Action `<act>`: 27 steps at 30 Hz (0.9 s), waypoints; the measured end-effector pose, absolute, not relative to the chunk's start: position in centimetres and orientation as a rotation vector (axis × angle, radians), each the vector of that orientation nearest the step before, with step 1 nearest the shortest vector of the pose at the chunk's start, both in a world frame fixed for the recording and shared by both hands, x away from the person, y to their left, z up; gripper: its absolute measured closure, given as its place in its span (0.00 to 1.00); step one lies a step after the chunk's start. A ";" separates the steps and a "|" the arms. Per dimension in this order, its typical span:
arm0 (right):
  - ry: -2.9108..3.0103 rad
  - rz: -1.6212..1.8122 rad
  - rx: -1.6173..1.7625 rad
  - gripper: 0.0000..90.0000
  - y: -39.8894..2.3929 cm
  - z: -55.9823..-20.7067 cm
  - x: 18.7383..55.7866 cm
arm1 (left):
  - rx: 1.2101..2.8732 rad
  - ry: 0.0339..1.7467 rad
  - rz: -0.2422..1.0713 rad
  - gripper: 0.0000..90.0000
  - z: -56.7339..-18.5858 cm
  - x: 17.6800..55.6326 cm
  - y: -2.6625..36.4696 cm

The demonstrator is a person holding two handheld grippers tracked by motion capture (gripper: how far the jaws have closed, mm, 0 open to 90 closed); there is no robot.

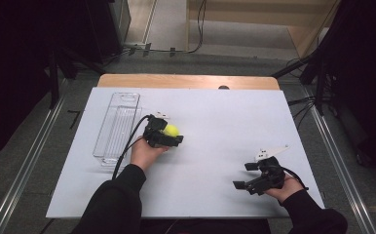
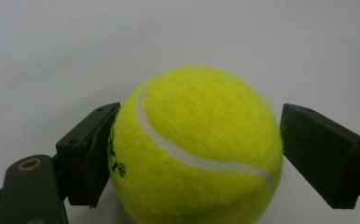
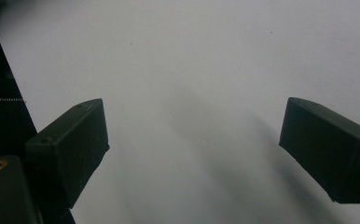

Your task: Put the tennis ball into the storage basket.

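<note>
A yellow tennis ball rests on the white table top, left of its middle. My left gripper reaches over it from the near side. In the left gripper view the ball sits between the two black pads, and both pads touch its sides. At the near right of the table my right gripper points left with its jaws wide apart. In the right gripper view only bare white surface lies between the jaws of the right gripper.
A clear plastic tray lies lengthwise along the table's left side, just left of my left hand, and looks empty. The table's wooden far edge shows behind the white sheet. Dark stands and cables flank the table on both sides.
</note>
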State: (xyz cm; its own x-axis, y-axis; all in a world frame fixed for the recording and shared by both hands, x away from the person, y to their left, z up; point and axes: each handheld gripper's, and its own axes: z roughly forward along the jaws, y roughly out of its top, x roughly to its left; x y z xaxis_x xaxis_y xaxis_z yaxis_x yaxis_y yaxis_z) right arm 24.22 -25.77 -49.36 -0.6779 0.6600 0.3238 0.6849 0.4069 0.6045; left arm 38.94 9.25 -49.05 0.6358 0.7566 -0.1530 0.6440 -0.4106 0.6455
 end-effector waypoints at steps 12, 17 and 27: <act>-2.608 -1.147 -1.249 0.07 -25.8 -49.3 24.2 | 2.181 1.099 0.268 0.28 -49.3 38.9 9.5; -2.610 -1.145 -1.247 0.07 -25.8 -49.3 24.2 | 2.185 1.090 0.275 0.29 -49.3 38.9 9.4; -2.610 -1.148 -1.247 0.07 -25.8 -49.3 24.2 | 2.184 1.089 0.269 0.29 -49.3 38.9 9.5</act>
